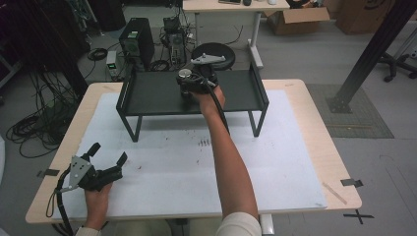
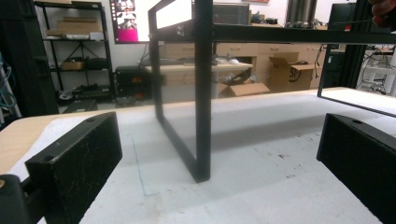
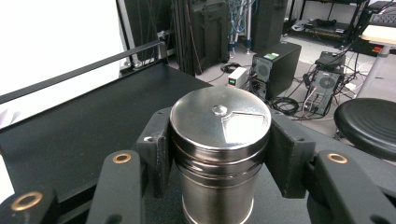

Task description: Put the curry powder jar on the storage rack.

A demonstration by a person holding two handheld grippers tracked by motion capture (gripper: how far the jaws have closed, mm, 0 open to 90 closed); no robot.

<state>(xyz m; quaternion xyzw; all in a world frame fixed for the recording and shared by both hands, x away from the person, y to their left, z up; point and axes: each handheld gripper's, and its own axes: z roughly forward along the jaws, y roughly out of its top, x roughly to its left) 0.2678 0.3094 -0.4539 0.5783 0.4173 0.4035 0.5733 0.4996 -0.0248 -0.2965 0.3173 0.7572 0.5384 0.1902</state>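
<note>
The right tool (image 3: 219,154) clamps the steel canister (image 3: 219,149) just under its lid; keep it upright over the black shelf (image 3: 70,126) below. The left tool (image 1: 105,157) rests wide open, empty.

Glossy polished metal canister (image 3: 219,154), matt black metal shelf (image 3: 84,116), scuffed white mat (image 1: 196,162).

A: Describe the left hand-held gripper (image 1: 109,154).

B: Black body, two black block-shaped jaws with scuffed faces. A grey three-cornered plate with small holes is mounted on top. A black cable loops from its rear.

A: And the right hand-held gripper (image 3: 219,154)?

B: Black jaw arms with brass-coloured rivets at the pivots; flat black pads. A grey three-cornered plate sits on top, and a black cable trails along the forearm.

A: Clothing?

B: Light-coloured sleeves, pushed up on the right arm.
</note>
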